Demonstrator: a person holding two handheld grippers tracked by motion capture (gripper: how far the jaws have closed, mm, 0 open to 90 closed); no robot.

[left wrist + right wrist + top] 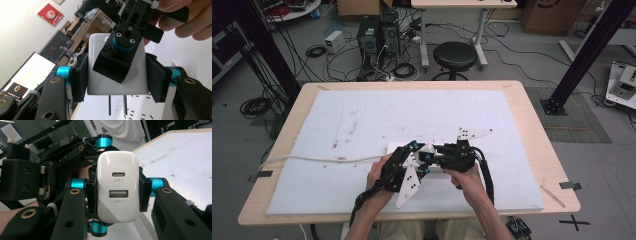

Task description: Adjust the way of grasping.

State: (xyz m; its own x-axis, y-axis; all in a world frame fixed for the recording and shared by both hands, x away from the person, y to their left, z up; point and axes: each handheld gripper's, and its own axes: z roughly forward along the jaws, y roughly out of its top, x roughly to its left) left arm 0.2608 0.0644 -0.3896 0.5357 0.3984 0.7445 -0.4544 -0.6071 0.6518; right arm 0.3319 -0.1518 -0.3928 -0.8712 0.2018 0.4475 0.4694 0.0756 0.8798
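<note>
Both the left hand-held gripper (pixel 116 81) and the right hand-held gripper (pixel 117 192) are clamped on the glossy white two-port USB wall charger (pixel 117 187). It is held just above the foam-covered bench (pixel 362 115). The crossed double grip probably steadies it for a handover.

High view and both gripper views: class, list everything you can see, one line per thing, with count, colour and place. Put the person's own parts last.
Charger: one, white, with a USB-C and a USB-A port, held between both grippers above the mat.
Mat: one, white, covering most of the table.
Table: one, light wood, centre of the high view.
Cable: one, white, lying across the mat's left part.
Stool: one, black, on the floor beyond the table.
Left gripper: one, black with teal parts, shut on the charger.
Right gripper: one, black with teal parts, shut on the charger.
Hands: two, one on each gripper, near the table's front edge.
</note>
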